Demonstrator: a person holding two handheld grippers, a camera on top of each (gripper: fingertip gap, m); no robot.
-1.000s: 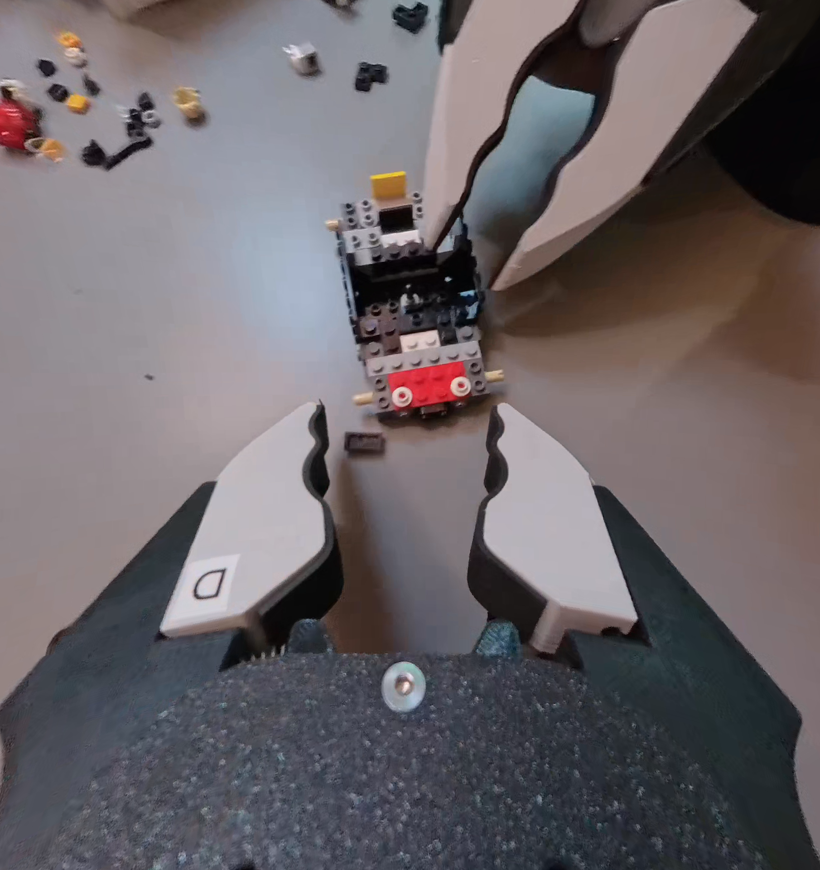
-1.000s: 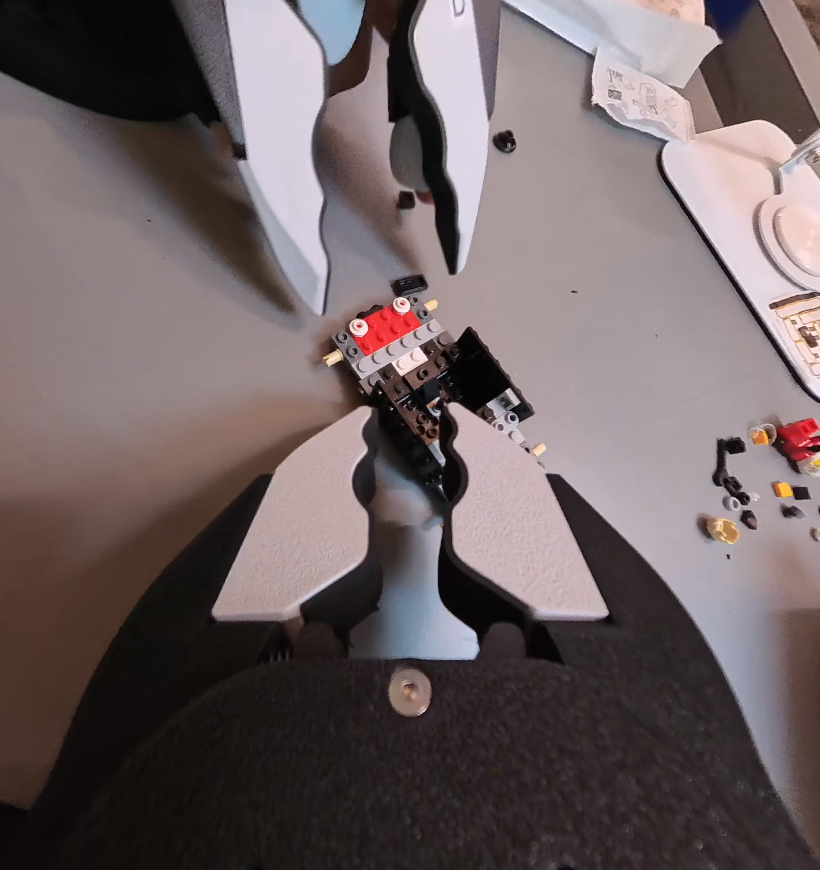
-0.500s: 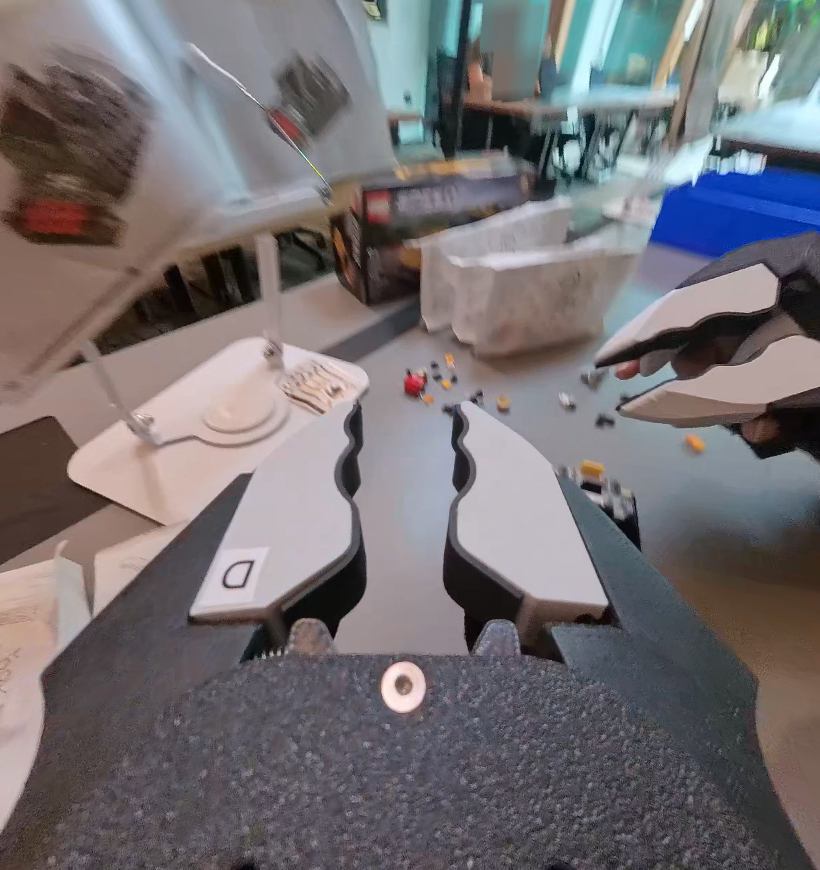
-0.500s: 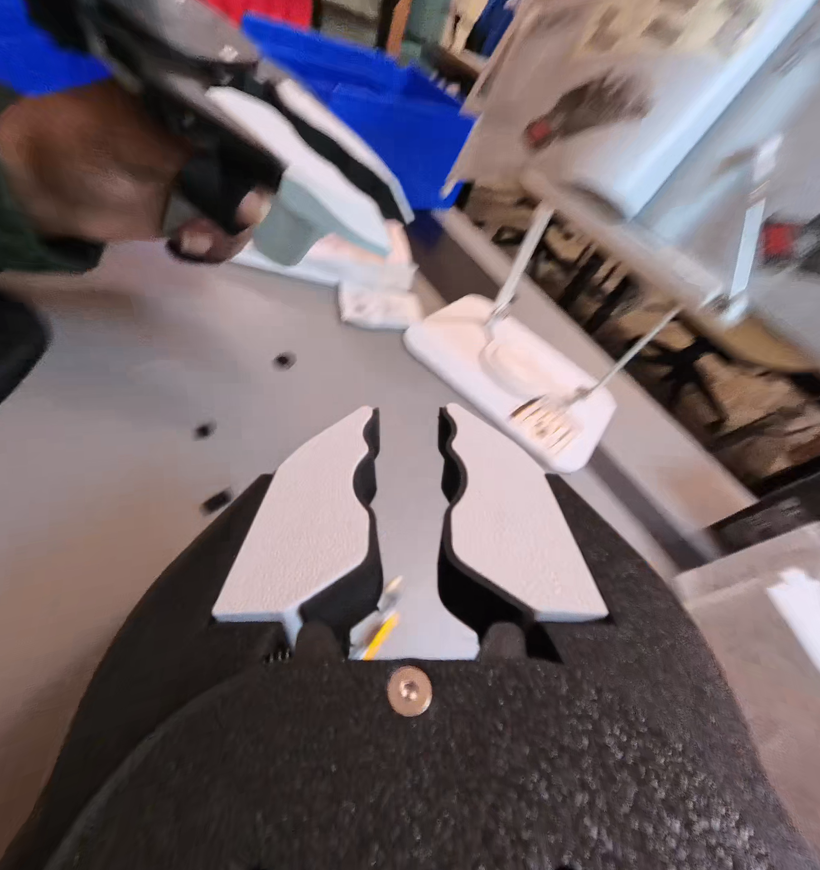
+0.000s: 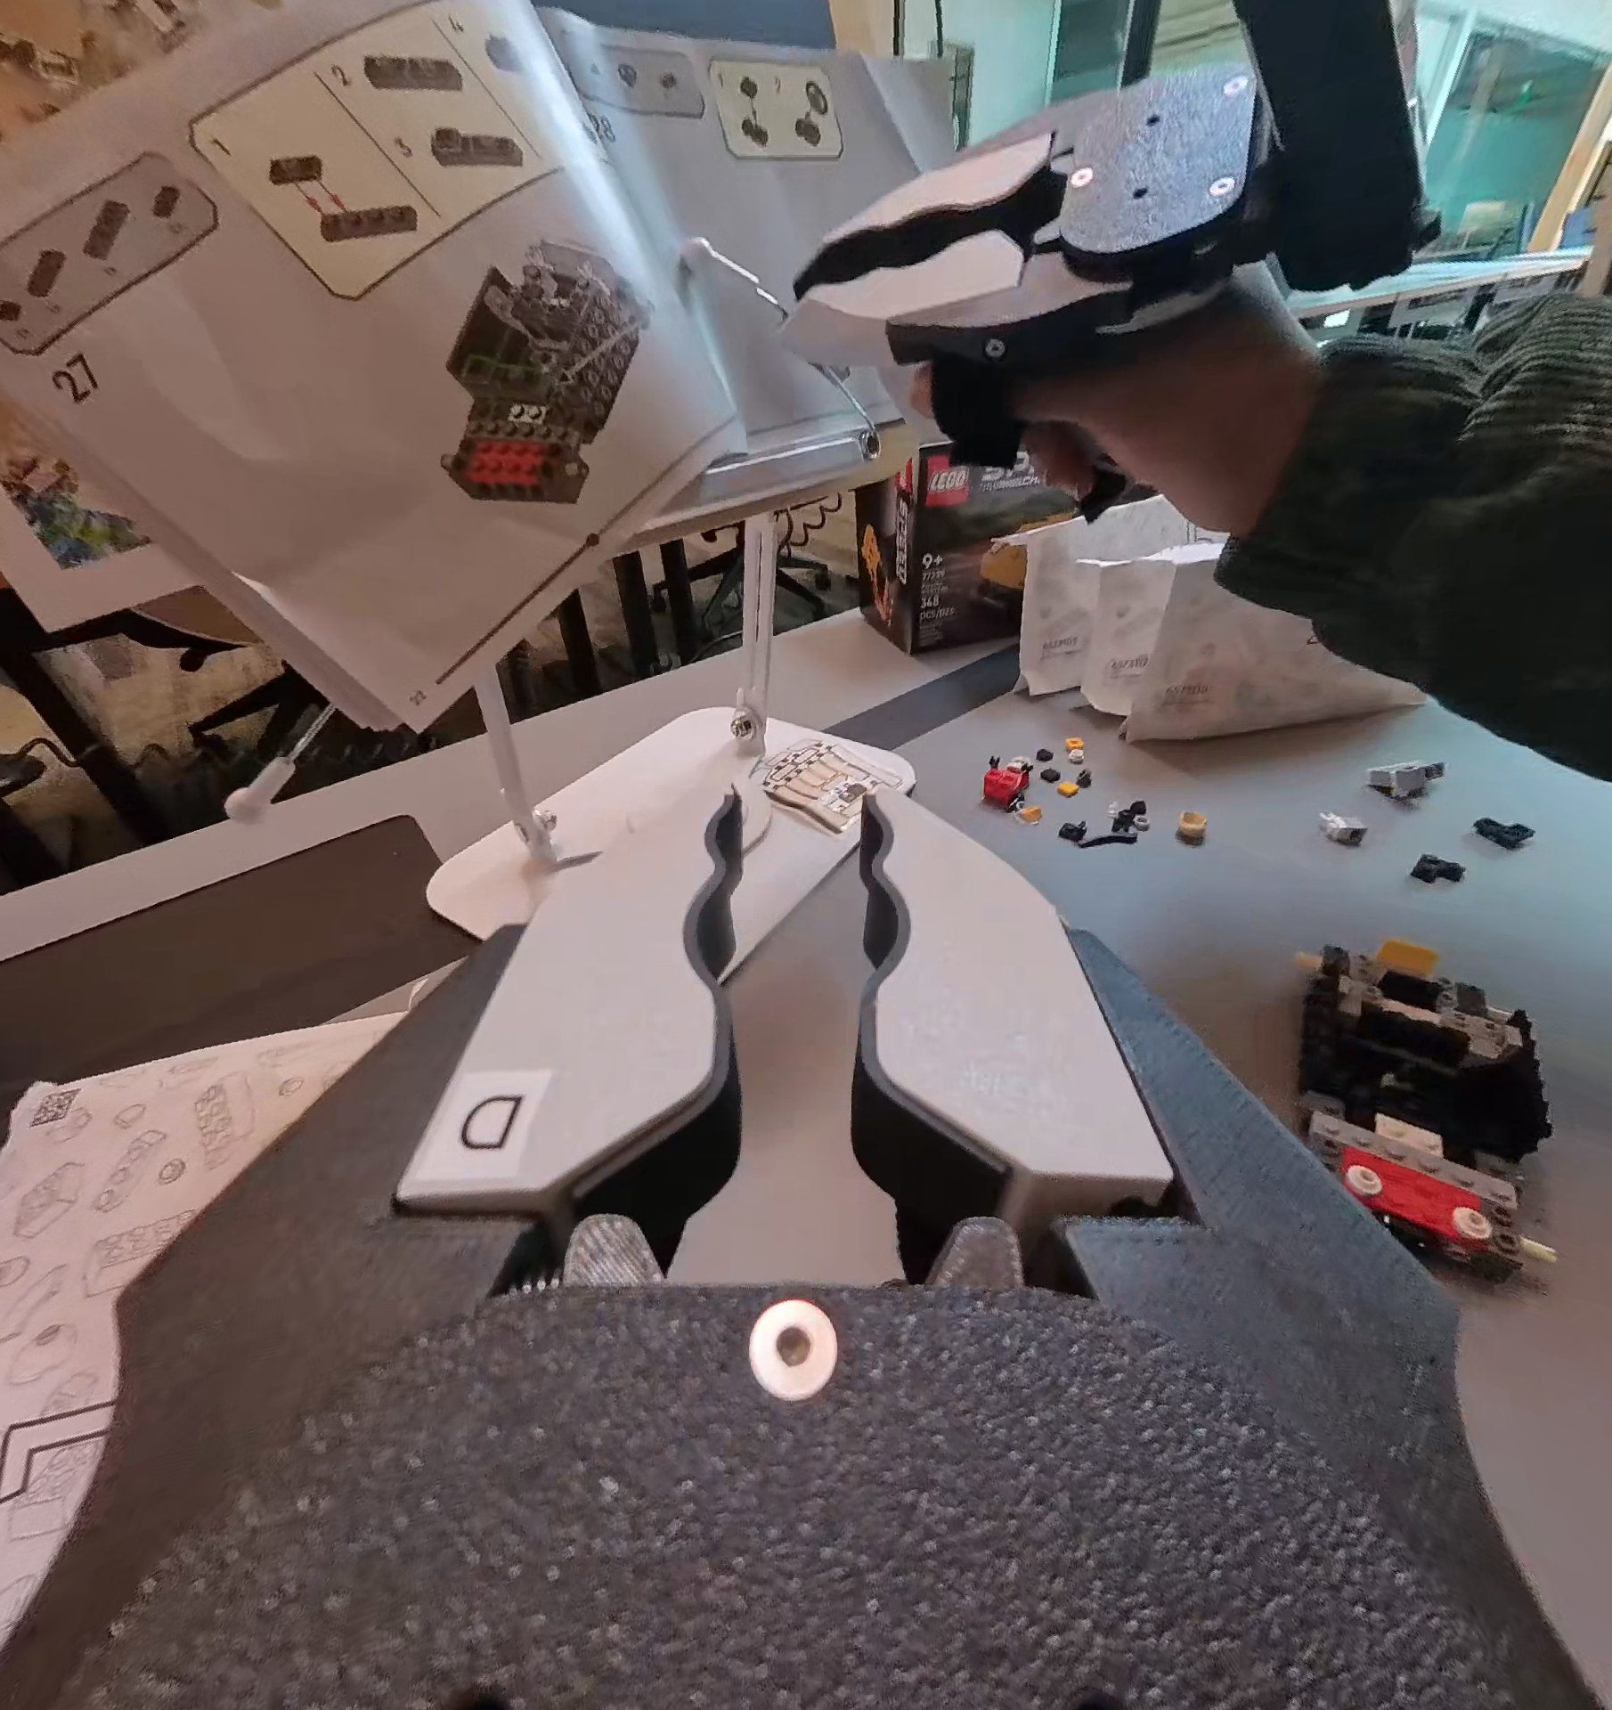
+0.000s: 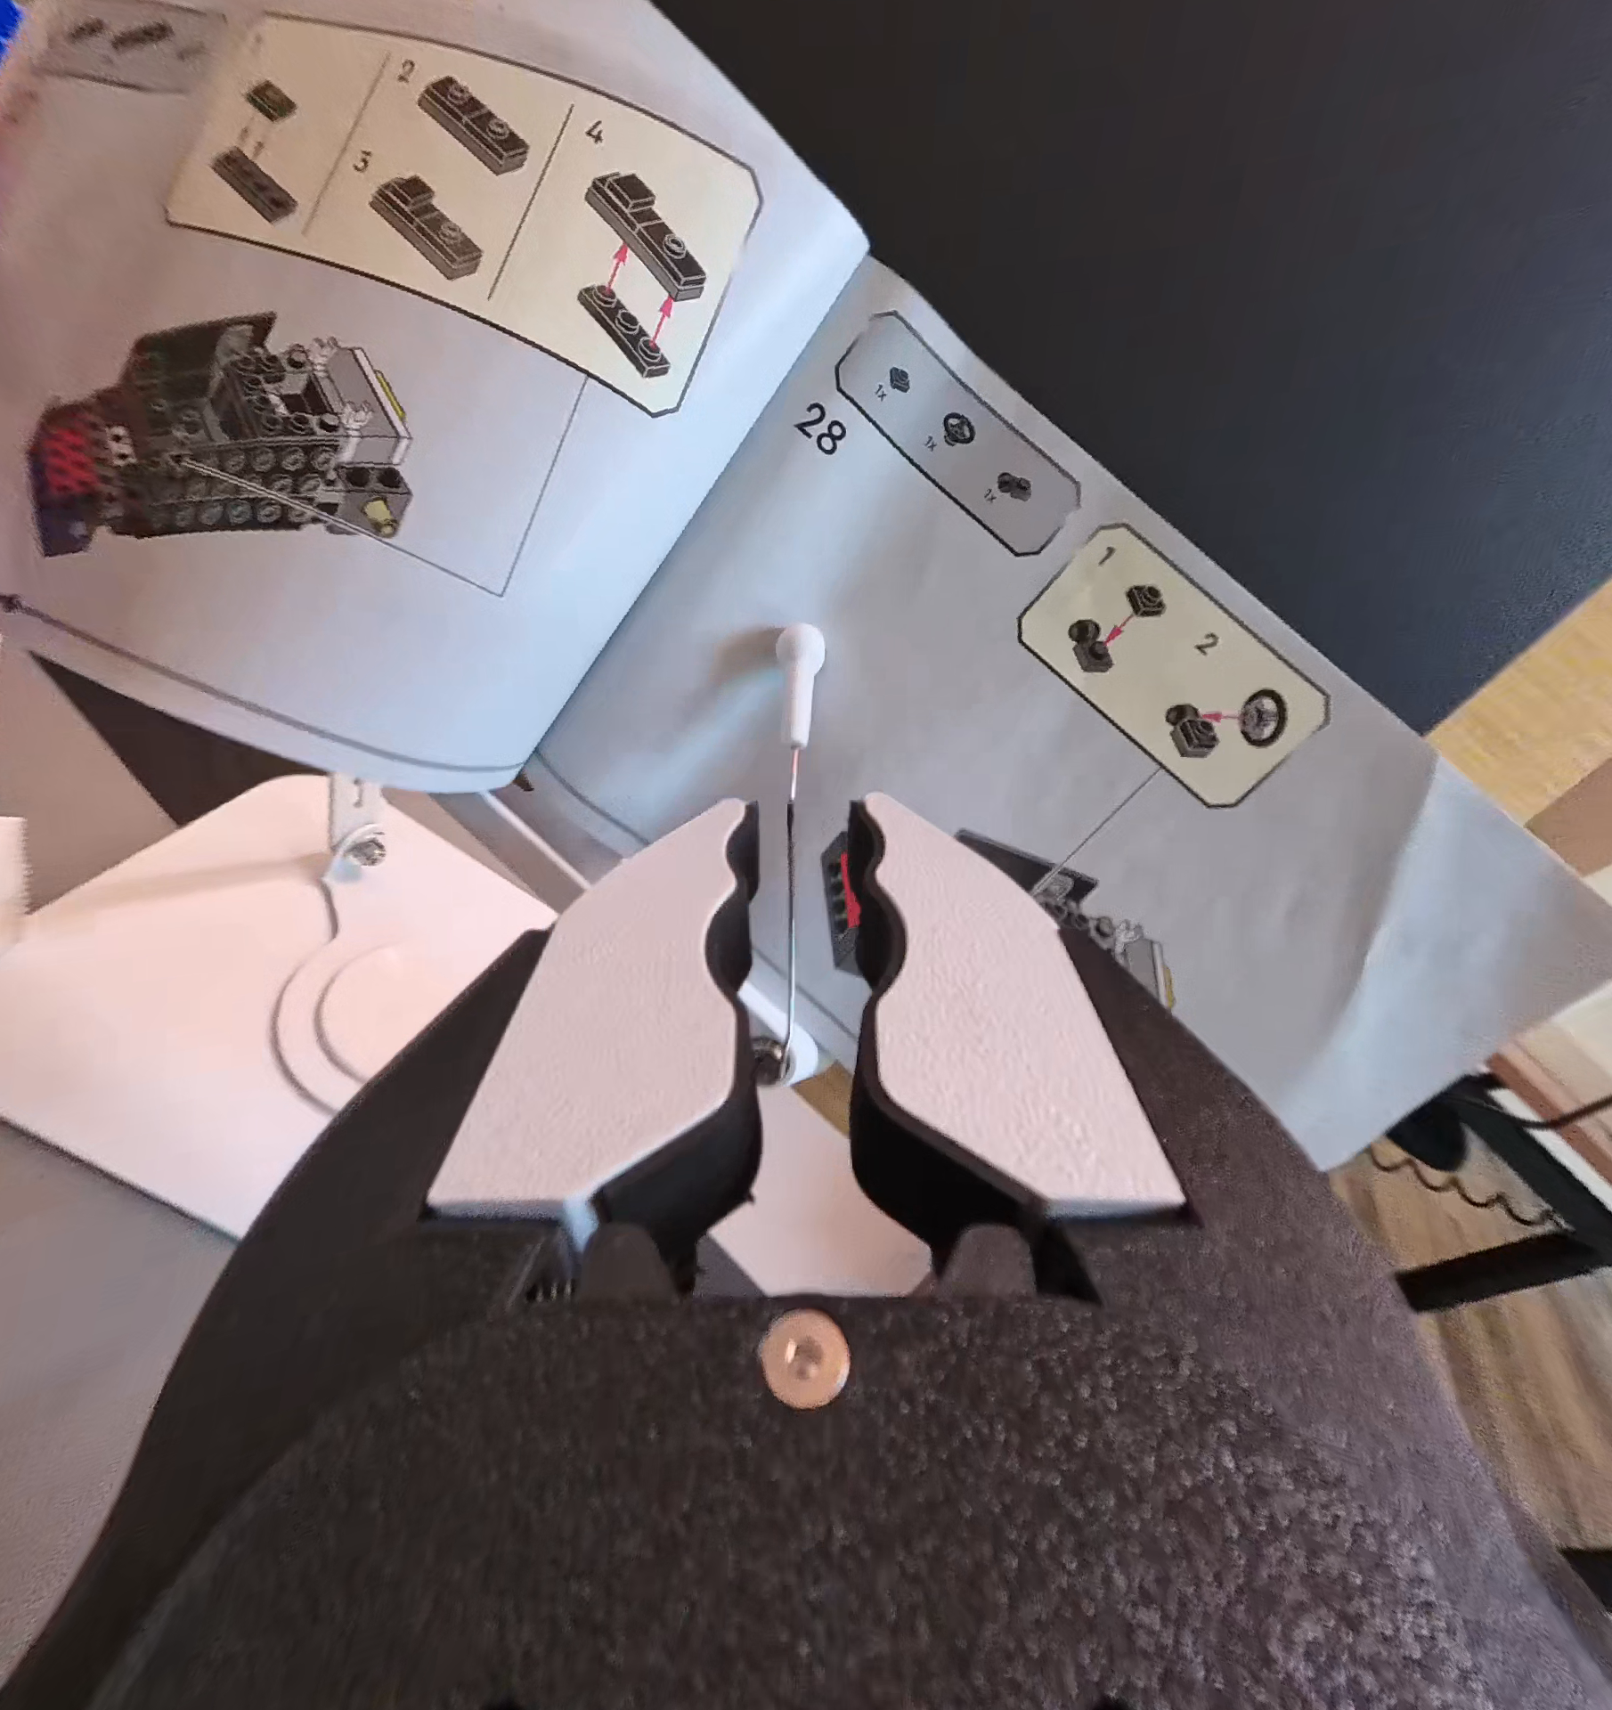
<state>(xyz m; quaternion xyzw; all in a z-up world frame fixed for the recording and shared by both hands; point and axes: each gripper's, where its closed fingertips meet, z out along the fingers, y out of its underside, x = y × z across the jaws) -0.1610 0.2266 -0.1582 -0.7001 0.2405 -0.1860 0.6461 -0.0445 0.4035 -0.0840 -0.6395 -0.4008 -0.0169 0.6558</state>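
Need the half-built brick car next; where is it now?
In the left wrist view, the brick car sits on the grey table, right of the left hand-held gripper, below the loose pieces.

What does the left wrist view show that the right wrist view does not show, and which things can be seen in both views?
Only the left wrist view shows the grey table, the partly built brick model on it, the loose small bricks, the white paper bags, the set's box, and the right gripper raised near the booklet.

Only the right wrist view shows the stand's wire page holder with its white tip, seen between the right gripper's parted, empty fingers.

Both show the open instruction booklet and the white stand base.
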